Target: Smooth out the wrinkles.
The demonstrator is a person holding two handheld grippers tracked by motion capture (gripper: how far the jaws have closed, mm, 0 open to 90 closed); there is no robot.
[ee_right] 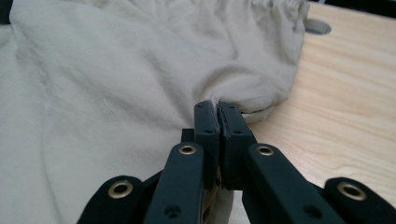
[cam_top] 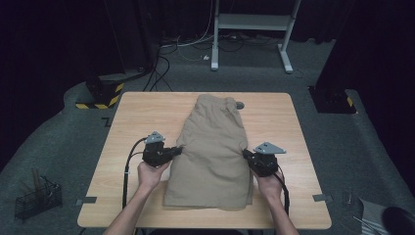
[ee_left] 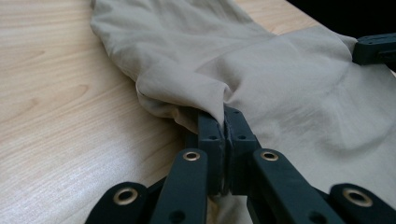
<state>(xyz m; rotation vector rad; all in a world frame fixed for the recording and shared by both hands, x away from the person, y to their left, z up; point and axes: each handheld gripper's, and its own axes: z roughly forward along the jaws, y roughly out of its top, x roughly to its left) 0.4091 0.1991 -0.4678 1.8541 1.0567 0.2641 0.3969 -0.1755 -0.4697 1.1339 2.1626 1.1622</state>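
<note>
Fingers of our left gripper (ee_left: 225,122) and right gripper (ee_right: 218,114) pinch opposite side edges of the limp beige cotton shorts (cam_top: 215,152) lying mid light wooden table (cam_top: 132,112); we'd judge them light, floppy, best held at seams

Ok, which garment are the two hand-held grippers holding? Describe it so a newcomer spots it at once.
Find the light wooden table. The beige shorts lie along its middle, waistband at the far end. The left hand-held gripper and right hand-held gripper pinch its side edges; it is the table's one piece of cloth.
</note>
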